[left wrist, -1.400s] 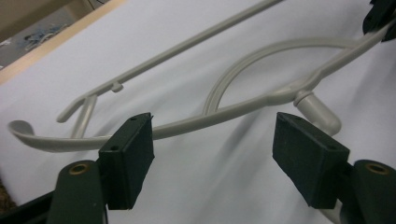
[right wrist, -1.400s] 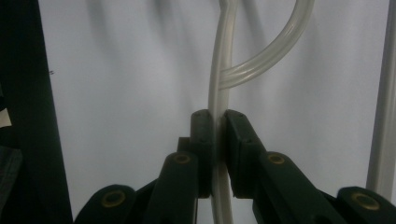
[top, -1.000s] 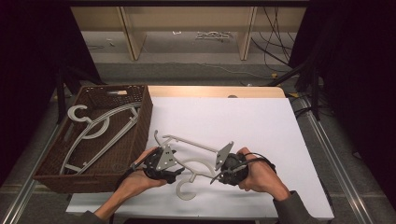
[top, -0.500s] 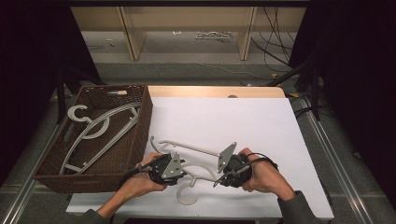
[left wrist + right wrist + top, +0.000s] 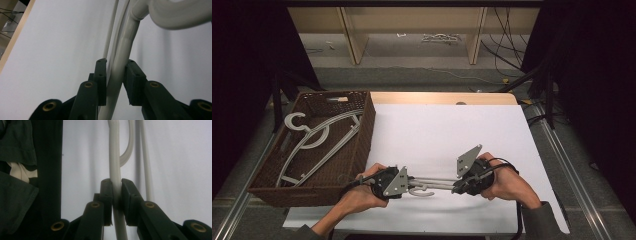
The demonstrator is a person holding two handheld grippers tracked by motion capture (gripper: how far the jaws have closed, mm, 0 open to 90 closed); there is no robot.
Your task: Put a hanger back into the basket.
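White sheeting covers the table (image 5: 447, 130) in the high view, with dark surroundings and pale wooden shelving at twelve o'clock. A brown wicker basket (image 5: 362, 135) sits at nine o'clock on the table's edge, holding several pale hangers (image 5: 314, 137). Near six o'clock a grey hanger (image 5: 432, 184) spans between the two hands, its hook curling toward the person. The left tongs (image 5: 404, 182) grip its nine-o'clock end and the right tongs (image 5: 458, 189) its three-o'clock end; each carries a grey three-cornered plate on top.

Left gripper view: the left tongs (image 5: 115, 75) have just been closing, and the two black jaws now stand on either side of the hanger's (image 5: 120, 65) thick pale arm, pressing on it. That arm rises toward twelve o'clock, where it meets a broader curved part, blurred, at one o'clock. White table (image 5: 50, 50) lies behind.

Right gripper view: the right tongs (image 5: 116, 192) are clenched on a slim grey bar of the hanger (image 5: 114, 152), which runs straight up to twelve o'clock. A curved branch and a second thin bar stand just beside it toward one o'clock. Dark cloth hangs at nine o'clock.
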